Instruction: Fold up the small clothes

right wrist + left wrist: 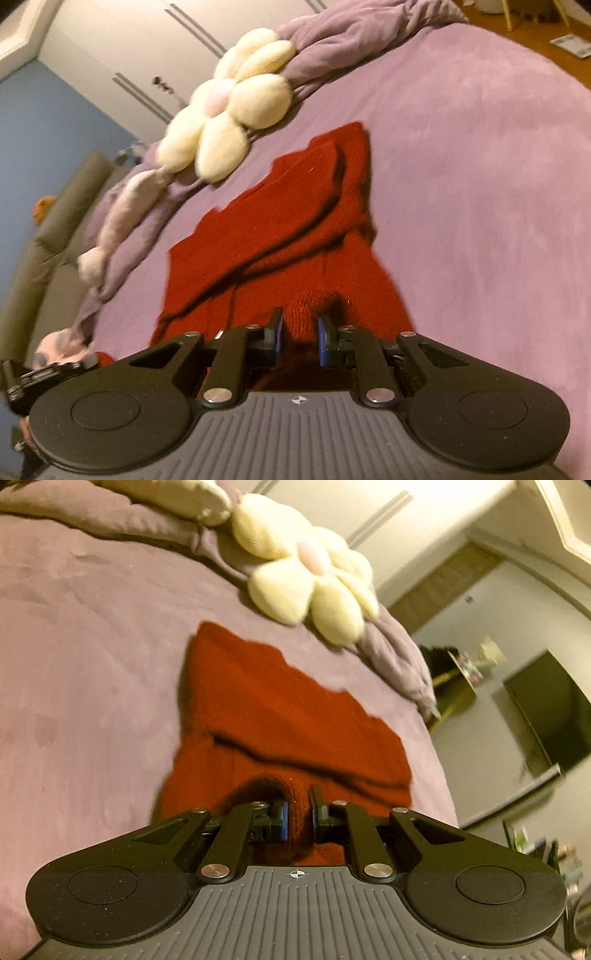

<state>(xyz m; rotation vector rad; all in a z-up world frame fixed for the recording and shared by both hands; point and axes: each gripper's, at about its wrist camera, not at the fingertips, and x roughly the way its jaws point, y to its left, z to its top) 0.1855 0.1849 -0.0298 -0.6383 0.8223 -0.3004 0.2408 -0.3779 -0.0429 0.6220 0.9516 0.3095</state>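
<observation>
Both grippers have a pinch of the same red knit garment (258, 709) at its near hem: the left gripper (298, 814) clamps a bunched fold of wool, and the right gripper (300, 334) does likewise. From each pinch the garment runs away toward 12 o'clock across the purple bed (74, 664), its long axis pointing at the flower cushion (310, 583) lying beyond. Neither is nearer; I'd judge the fold goes forward along that line, hem carried toward the far end
</observation>
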